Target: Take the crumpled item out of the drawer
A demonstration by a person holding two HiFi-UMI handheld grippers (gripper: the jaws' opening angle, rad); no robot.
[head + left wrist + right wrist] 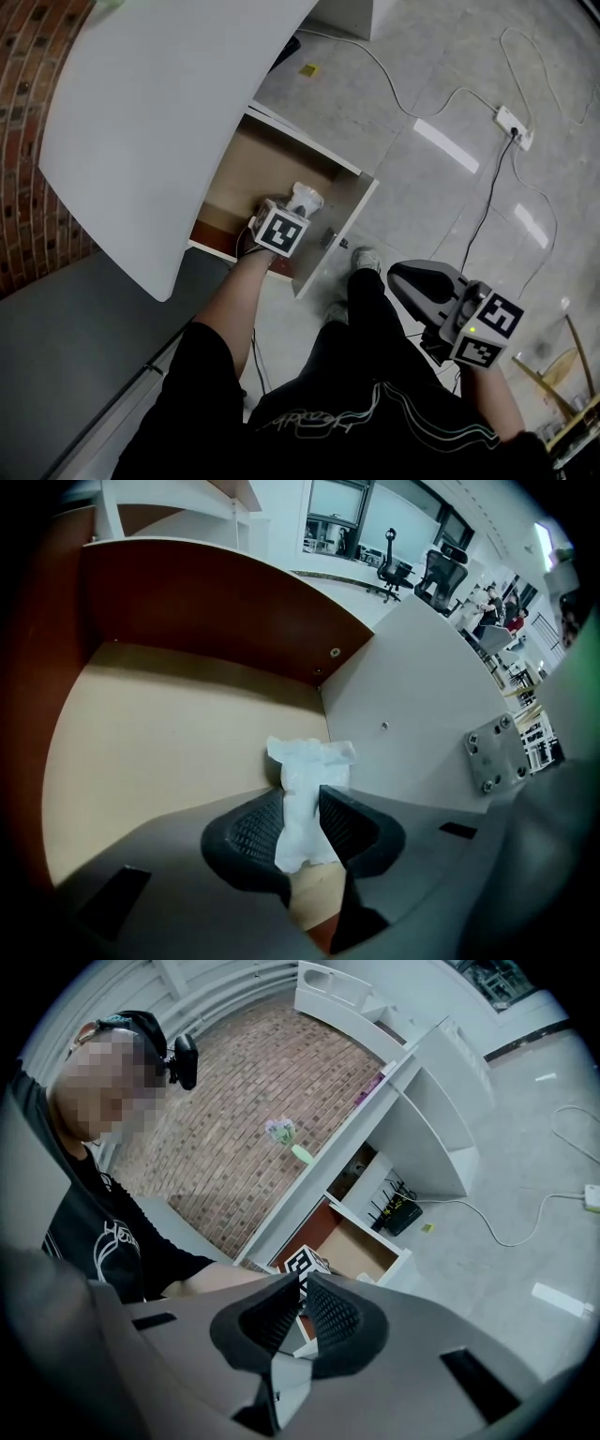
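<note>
— Left tongs (302, 797): what is noted?

— Clenched on the crumpled item (309, 761). Its lower part is pinched between both ribbed pads (248, 832). Its upper part is seen spreading out above the tips. A white, creased material is recorded; paper or film cannot be told.

— Where is the item placed?

— Inside the open drawer (159, 724), over the pale wooden bottom. It lies close to the corner where the reddish-brown wall (216, 602) meets the white front panel (412, 705). Whether the bottom is touched cannot be told.

— And from the head view?

— The drawer is seen pulled out from under the white surface (159, 103). The left tongs are reached down into it with the marker cube (281, 230) uppermost. The item is glimpsed just beyond the cube, near the front panel.

— Right tongs (300, 1299)?

— Recorded as closed, pad tips together, nothing gripped between them. They are held well apart from the drawer, over the tiled floor (422, 84) beside the person's dark trousers (375, 328). In their own view the drawer and the left cube are seen beyond the tips.

— Surroundings?

— A brick wall (28, 122) is noted behind the surface. A power strip (514, 127) with trailing cables is laid on the floor.
</note>
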